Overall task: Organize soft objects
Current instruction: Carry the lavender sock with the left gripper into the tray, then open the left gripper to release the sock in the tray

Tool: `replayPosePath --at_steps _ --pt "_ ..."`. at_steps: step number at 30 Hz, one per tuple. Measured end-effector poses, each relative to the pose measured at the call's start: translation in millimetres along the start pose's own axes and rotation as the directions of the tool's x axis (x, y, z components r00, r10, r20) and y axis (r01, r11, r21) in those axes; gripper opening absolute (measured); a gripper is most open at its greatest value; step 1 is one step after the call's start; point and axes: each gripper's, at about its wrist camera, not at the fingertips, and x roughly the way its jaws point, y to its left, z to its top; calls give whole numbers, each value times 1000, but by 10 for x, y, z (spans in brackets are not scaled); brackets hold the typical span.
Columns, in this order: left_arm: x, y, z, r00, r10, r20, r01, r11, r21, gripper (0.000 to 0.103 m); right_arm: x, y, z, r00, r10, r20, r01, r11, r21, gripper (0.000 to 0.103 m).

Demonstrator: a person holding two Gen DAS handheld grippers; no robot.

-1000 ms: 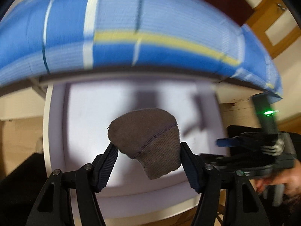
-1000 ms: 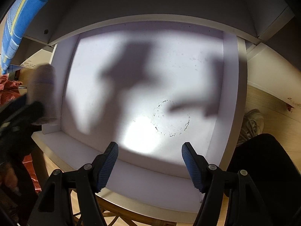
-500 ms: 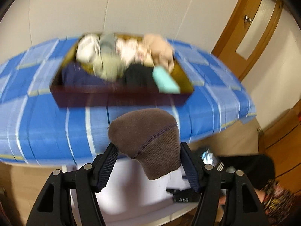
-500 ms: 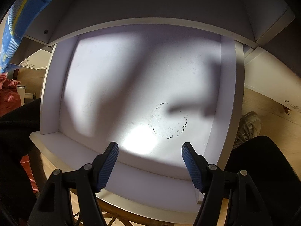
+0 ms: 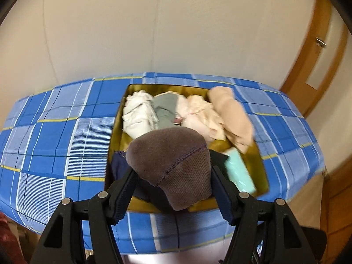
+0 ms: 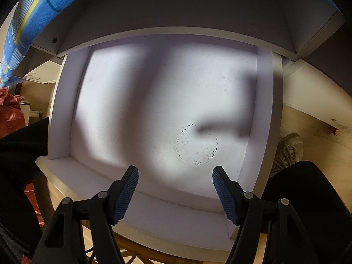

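1. Your left gripper (image 5: 173, 189) is clamped on a rolled brown sock (image 5: 170, 165); both blue pads press its sides and the rounded end sticks up past the fingertips.
2. That sock hangs over the near half of a dark tray (image 5: 261, 165) with a mustard-yellow lining, which sits on a table covered by a blue checked cloth (image 5: 57, 140).
3. In the tray's far half you have a row of rolled soft items: a white bundle (image 5: 138, 114) at the left, a grey-green piece (image 5: 165, 110) beside it, a pale pink bundle (image 5: 200, 118) next, and a beige roll (image 5: 231, 118) at the right, tilted toward the near right corner.
4. In the near half, a mint-green roll (image 5: 239, 173) lies along the right wall, a dark navy item (image 5: 120, 165) shows at the left behind your left finger, and something black peeks out beside the right finger; the sock hides most of it, so it may be another sock.
5. Behind the table stand a cream wall and a wooden door frame (image 5: 308, 70) at the right.
6. Your right gripper (image 6: 175, 194) stands about half open with nothing between its pads.
7. It points down into a white drawer (image 6: 267, 114), whose floor carries a faint dotted ring mark (image 6: 197, 145) and soft shadows.
8. The blue cloth's edge shows at the top left of that view.
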Motion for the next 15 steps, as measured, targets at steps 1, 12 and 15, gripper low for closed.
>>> replayPosePath --at_steps 1,12,15 --pt "68 48 48 1000 10 -12 -10 1000 -15 67 -3 -1 -1 1000 4 0 -4 1000 1 71" --pt "604 293 260 973 204 -107 -204 979 6 67 -16 -1 -25 999 39 0 -39 999 10 71" --pt "751 243 271 972 200 -126 -199 980 22 67 -24 4 -20 999 45 2 -45 999 9 71"
